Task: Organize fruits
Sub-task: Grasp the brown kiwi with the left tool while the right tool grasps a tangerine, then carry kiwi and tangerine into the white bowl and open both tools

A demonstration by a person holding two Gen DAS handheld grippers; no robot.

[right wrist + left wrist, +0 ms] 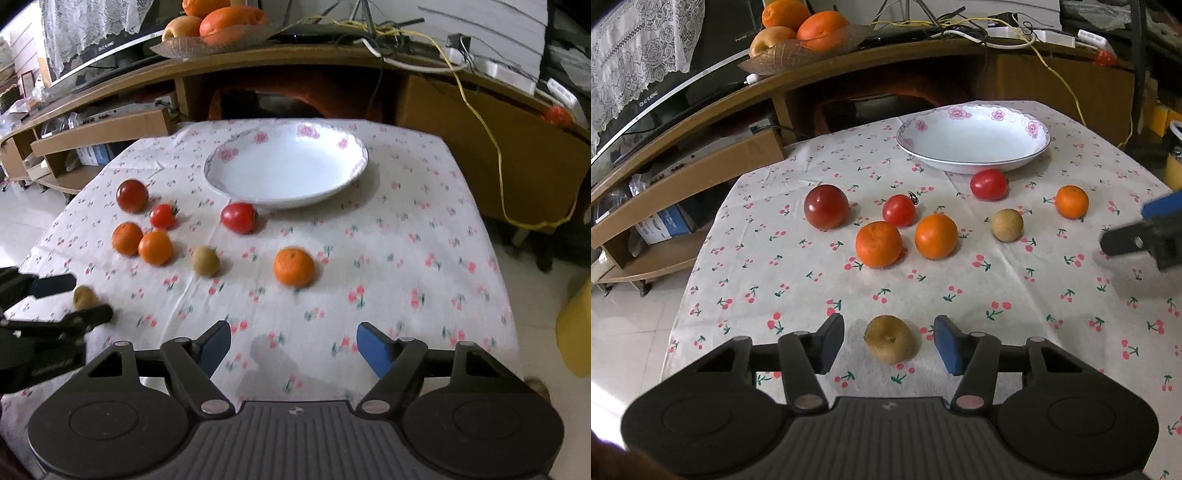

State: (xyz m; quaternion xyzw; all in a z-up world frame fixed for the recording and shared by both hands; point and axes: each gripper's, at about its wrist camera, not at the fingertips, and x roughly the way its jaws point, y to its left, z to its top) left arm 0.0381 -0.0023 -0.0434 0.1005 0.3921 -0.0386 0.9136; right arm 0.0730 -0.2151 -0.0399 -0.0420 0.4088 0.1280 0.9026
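A white flowered bowl (975,138) stands empty at the far side of the cherry-print tablecloth (812,280). In front of it lie several fruits: a dark red apple (826,206), two tomatoes (898,210) (989,184), three oranges (878,244) (936,236) (1071,202) and a brown kiwi (1007,225). My left gripper (889,341) is open with its fingers either side of a second kiwi (891,339), not touching it. My right gripper (293,347) is open and empty over the cloth, short of the lone orange (294,267).
A wooden TV stand (849,70) runs behind the table, carrying a glass dish of oranges and an apple (809,33) and tangled cables (997,33). Cardboard boxes (713,155) sit on its lower shelves. The table edge drops to tiled floor (624,332) at left.
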